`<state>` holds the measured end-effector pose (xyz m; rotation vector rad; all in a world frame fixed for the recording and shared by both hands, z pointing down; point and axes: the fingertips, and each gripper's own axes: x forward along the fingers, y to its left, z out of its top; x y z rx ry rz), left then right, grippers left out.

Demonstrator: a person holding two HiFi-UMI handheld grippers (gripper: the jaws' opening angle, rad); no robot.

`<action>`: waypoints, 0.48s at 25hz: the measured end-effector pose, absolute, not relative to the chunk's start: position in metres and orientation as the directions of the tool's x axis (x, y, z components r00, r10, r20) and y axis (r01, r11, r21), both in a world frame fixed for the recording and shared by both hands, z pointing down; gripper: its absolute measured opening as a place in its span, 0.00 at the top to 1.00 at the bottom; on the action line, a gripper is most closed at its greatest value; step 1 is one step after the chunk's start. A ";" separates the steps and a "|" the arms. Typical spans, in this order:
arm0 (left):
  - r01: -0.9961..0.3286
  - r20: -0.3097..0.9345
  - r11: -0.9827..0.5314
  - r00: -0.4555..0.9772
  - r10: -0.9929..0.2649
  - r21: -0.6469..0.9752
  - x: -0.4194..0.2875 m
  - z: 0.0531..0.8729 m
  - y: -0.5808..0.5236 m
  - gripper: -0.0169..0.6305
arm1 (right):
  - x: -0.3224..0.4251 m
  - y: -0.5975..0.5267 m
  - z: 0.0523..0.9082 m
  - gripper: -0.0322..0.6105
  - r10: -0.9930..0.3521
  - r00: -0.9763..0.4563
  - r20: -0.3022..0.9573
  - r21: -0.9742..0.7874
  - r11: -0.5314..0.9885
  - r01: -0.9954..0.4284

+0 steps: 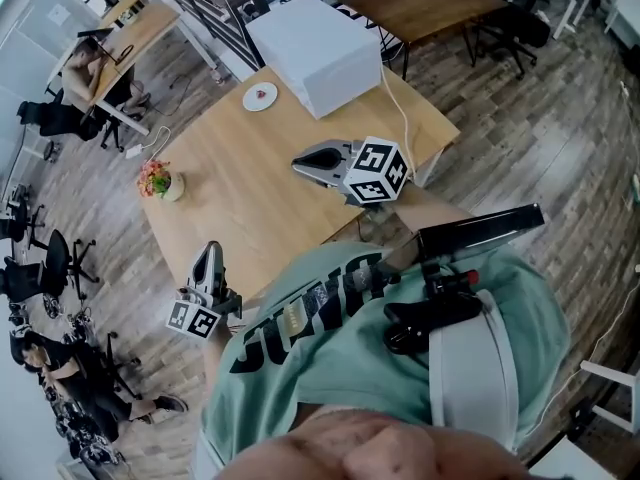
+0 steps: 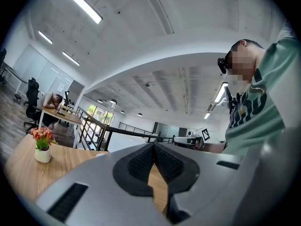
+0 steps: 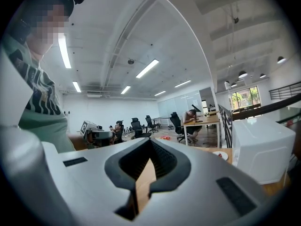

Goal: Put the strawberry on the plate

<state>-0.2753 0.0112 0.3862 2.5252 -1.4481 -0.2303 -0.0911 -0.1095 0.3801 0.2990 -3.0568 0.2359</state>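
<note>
**Fig. Both tools idle, fruit at rest.** The small red strawberry [image 1: 263, 92] lies on the round white plate [image 1: 251, 104], which stands near the far edge of the pale wooden surface [image 1: 240, 203], just beside the large white box [image 1: 318, 53]. The task therefore appears complete. The left tool [image 1: 210, 249] is held at the near edge of the surface, jaws clenched and empty. The right tool [image 1: 298, 163] is held above the middle of the surface, jaws likewise pressed together with nothing between them.

The fruit is judged light, soft and easily bruised, with a slightly slick skin. Should it need shifting, a gentle closing across its widest part would suit, well clear of the plate's rim.

Bare wood lies open between the tools and the plate. Obstacles are the box on the plate's right, a white cable [image 1: 396, 108] trailing from the box towards the right edge, and a small white pot of red flowers [image 1: 157, 181] near the left edge.
</note>
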 end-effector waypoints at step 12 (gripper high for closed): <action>-0.821 -0.023 -0.501 0.515 -0.857 0.276 -0.256 0.391 -0.004 0.97 | -0.070 -0.125 0.387 0.94 -0.231 -0.968 0.102 -0.114 0.964 -0.242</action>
